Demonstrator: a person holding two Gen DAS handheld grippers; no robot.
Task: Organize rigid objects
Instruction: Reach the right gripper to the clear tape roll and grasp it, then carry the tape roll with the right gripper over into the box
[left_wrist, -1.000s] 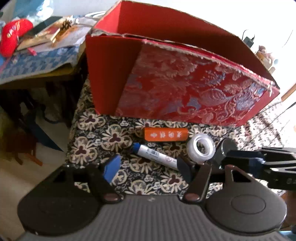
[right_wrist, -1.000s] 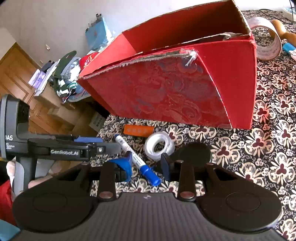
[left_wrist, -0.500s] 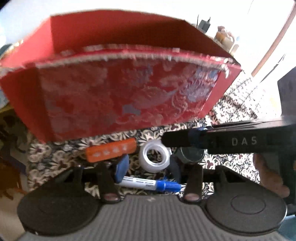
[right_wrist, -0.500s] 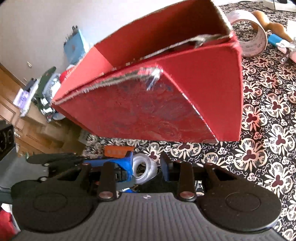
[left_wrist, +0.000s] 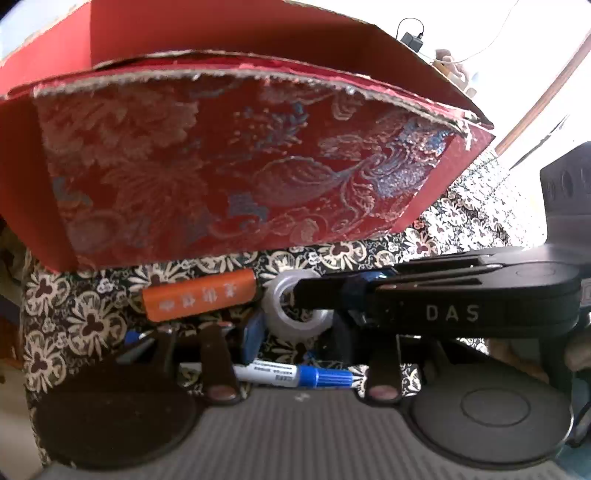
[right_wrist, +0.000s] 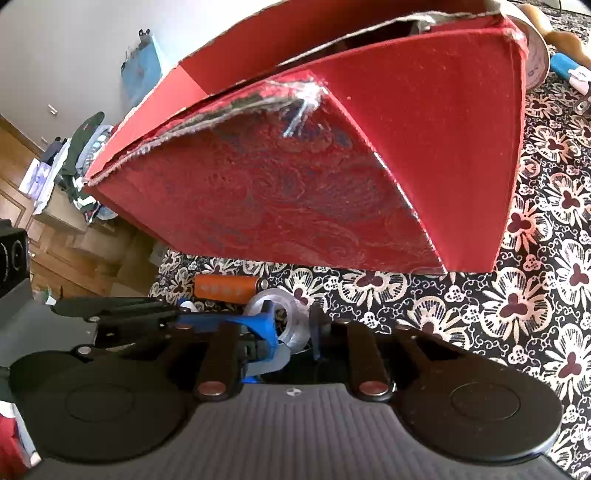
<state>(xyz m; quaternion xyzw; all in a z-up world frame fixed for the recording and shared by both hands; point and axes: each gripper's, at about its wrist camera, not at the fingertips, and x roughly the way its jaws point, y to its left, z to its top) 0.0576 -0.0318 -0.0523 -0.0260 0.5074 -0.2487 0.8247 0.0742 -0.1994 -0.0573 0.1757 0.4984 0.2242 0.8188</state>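
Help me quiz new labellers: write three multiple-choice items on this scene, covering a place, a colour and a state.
1. Where is the tape?
A. on a shelf
B. on the cloth beside the tube
C. on the floor

2. What colour is the tube?
A. green
B. white
C. orange

3. The marker is:
A. capped
B. uncapped
C. snapped in two

Answers: 1 B, it lies on the patterned cloth right next to the tube; 2 C, its body is orange with white writing; 3 A, its blue cap is on.
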